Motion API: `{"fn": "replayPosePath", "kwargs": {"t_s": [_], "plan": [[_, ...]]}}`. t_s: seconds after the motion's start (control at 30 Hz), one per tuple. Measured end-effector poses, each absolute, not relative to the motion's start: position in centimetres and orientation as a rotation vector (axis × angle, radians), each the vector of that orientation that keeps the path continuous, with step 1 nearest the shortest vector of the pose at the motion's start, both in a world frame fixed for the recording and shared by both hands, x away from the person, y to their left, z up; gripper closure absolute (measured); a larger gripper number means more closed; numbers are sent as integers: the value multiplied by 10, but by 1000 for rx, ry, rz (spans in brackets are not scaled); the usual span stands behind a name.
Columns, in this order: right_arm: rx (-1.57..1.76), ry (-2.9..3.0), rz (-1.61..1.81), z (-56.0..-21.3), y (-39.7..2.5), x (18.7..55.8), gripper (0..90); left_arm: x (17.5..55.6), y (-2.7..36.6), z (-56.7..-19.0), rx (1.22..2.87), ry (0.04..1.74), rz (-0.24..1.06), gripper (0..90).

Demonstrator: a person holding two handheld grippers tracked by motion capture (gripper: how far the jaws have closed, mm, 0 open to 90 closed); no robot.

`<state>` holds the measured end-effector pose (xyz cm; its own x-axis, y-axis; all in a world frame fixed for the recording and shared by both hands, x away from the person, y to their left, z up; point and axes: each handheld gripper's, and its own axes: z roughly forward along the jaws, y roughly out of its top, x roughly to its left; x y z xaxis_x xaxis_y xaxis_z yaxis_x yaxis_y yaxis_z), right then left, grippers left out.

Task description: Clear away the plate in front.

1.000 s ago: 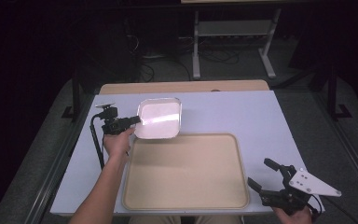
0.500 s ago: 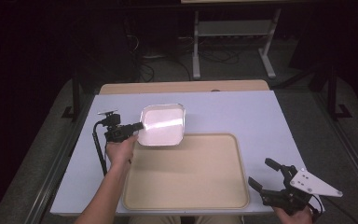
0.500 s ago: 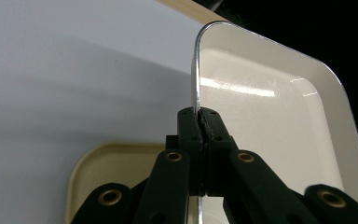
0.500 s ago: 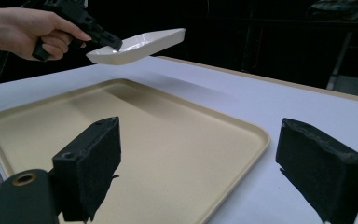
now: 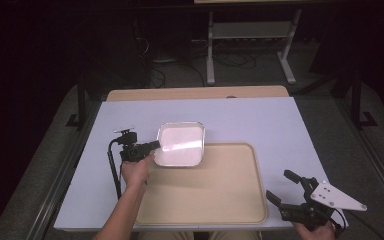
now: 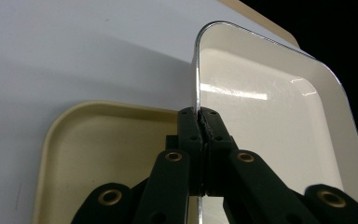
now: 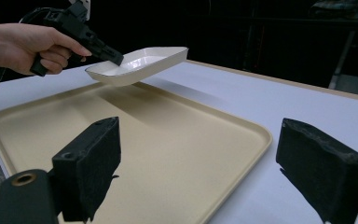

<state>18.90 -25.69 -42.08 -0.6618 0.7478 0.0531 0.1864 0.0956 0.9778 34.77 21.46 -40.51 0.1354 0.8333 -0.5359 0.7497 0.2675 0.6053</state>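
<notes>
Your left gripper [image 5: 152, 146] pinches the white dish [image 5: 181, 145] by its rim, lifted over the beige tray's [image 5: 230, 200] far-left corner. That thin hold could slip. Your right gripper [image 5: 292, 192] rests unclenched.

The left gripper [image 5: 152, 146] grips the white dish [image 5: 181, 145] at the beige tray's [image 5: 215, 197] far edge.

A pale lavender-white table [image 5: 260, 120] carries a large beige tray [image 5: 220, 190] lying flat near its front edge.
</notes>
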Motion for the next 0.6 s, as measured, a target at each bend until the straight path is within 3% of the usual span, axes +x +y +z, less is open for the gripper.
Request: {"fn": "replayPosePath", "kwargs": {"t_s": [0.6], "plan": [[898, 1922, 1606, -420, -257, 188, 130, 322, 190, -410, 1522, 1595, 125, 888]]}}
